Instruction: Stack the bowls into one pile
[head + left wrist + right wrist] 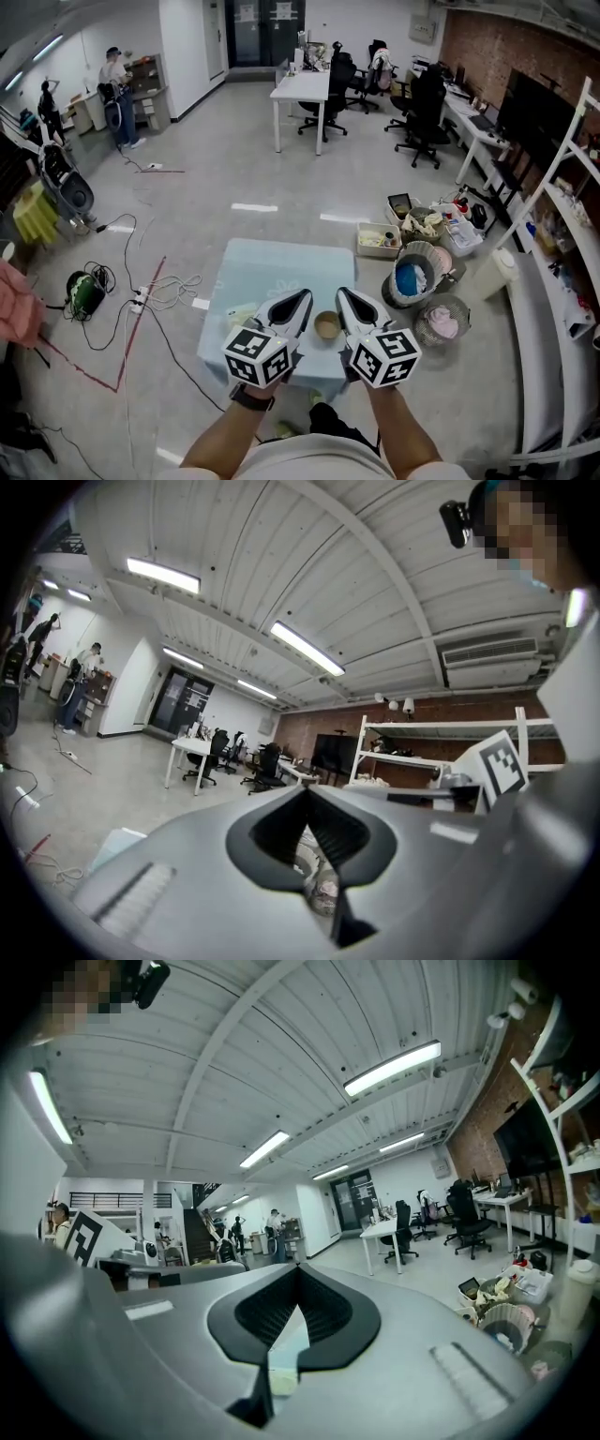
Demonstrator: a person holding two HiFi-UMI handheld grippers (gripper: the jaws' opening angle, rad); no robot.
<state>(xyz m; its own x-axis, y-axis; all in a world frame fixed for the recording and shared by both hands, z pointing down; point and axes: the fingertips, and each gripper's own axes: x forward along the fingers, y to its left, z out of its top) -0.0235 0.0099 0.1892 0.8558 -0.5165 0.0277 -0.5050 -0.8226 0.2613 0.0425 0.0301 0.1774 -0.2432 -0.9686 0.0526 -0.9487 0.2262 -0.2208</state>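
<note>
One small tan bowl [327, 325] sits near the front edge of the light blue table [272, 267]. My left gripper [305, 296] is just left of the bowl and above it, and my right gripper [342, 293] is just right of it. Both have their jaws shut together with nothing between them. In the left gripper view the left gripper [303, 792] points out across the room. The right gripper [298, 1269] shows a sliver of the blue table through its jaws. A pale object [240, 315] lies on the table's left part, half hidden by the left gripper.
Two round baskets [413, 277] [441, 322] stand on the floor right of the table, with a box of clutter [380, 241] behind them. Cables and a green device [86, 292] lie on the floor to the left. White shelving [562, 281] runs along the right.
</note>
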